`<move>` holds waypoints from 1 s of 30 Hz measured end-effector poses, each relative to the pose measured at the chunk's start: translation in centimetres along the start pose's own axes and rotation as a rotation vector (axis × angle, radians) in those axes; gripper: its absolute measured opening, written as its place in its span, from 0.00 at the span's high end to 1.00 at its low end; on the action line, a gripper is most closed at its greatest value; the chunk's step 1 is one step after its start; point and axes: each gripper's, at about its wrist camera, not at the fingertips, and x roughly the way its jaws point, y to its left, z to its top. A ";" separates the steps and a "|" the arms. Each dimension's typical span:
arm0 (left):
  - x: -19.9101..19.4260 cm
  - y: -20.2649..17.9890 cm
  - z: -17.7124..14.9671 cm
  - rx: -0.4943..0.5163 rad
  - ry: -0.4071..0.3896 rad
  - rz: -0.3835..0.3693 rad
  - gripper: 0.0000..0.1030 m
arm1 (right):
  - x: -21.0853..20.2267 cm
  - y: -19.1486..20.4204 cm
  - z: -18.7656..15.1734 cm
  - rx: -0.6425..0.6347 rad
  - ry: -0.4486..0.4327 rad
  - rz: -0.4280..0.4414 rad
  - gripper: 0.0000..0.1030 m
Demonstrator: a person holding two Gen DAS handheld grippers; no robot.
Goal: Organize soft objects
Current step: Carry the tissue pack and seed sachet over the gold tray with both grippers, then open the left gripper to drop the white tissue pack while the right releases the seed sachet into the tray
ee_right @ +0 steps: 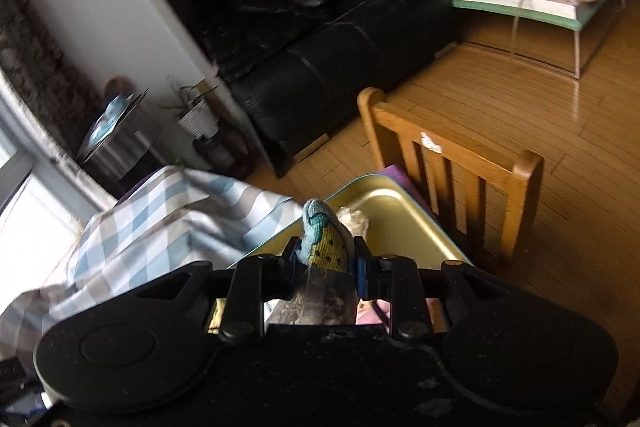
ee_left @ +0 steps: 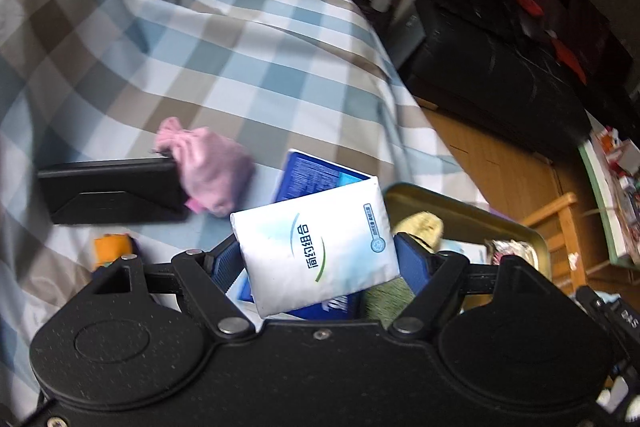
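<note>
A checked cloth [ee_left: 224, 67] carries a pink pouch [ee_left: 208, 171] and gold tray [ee_left: 472, 215].

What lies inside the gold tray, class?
In the tray: a yellowish knit toy and crinkly wrappers. The left gripper and its tissue pack cover the rest.

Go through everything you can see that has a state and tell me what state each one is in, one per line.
Left tool: shut on white tissue pack.
White tissue pack: held, tilted, above the checked cloth.
Right tool: shut on knitted toy.
Knitted toy: held over the tray.
Tray: open-topped, partly filled.
Pink pouch: lying on the checked cloth, cinched shut.
</note>
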 end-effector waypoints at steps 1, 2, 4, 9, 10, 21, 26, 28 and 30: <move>0.3 -1.0 -0.2 0.025 0.014 -0.018 0.29 | 0.2 -0.5 0.1 0.029 -0.006 -0.010 0.75; 0.5 -1.9 -0.5 0.050 0.027 -0.033 0.29 | 0.5 -0.7 0.1 0.052 -0.014 -0.017 0.75; 1.0 -3.7 -1.1 0.099 0.046 -0.050 0.29 | 0.6 -0.7 0.0 0.050 -0.046 -0.031 0.75; 2.4 -6.7 -2.0 0.179 0.100 -0.085 0.29 | 1.5 0.1 -0.2 -0.008 -0.085 -0.055 0.75; 2.7 -7.1 -2.0 0.192 0.106 -0.088 0.29 | 1.7 0.2 -0.2 -0.016 -0.083 -0.058 0.75; 4.7 -9.7 0.5 0.281 0.138 -0.155 0.29 | 1.6 0.7 -1.3 -0.104 -0.105 -0.081 0.75; 4.9 -10.8 1.1 0.328 0.126 -0.166 0.28 | 1.8 0.9 -1.3 -0.121 -0.102 -0.090 0.75; 5.0 -11.3 1.1 0.348 0.117 -0.161 0.27 | 1.8 0.6 -1.3 -0.108 -0.101 -0.087 0.75; 5.1 -11.5 1.1 0.365 0.113 -0.168 0.25 | 1.9 0.4 -1.2 -0.094 -0.099 -0.083 0.75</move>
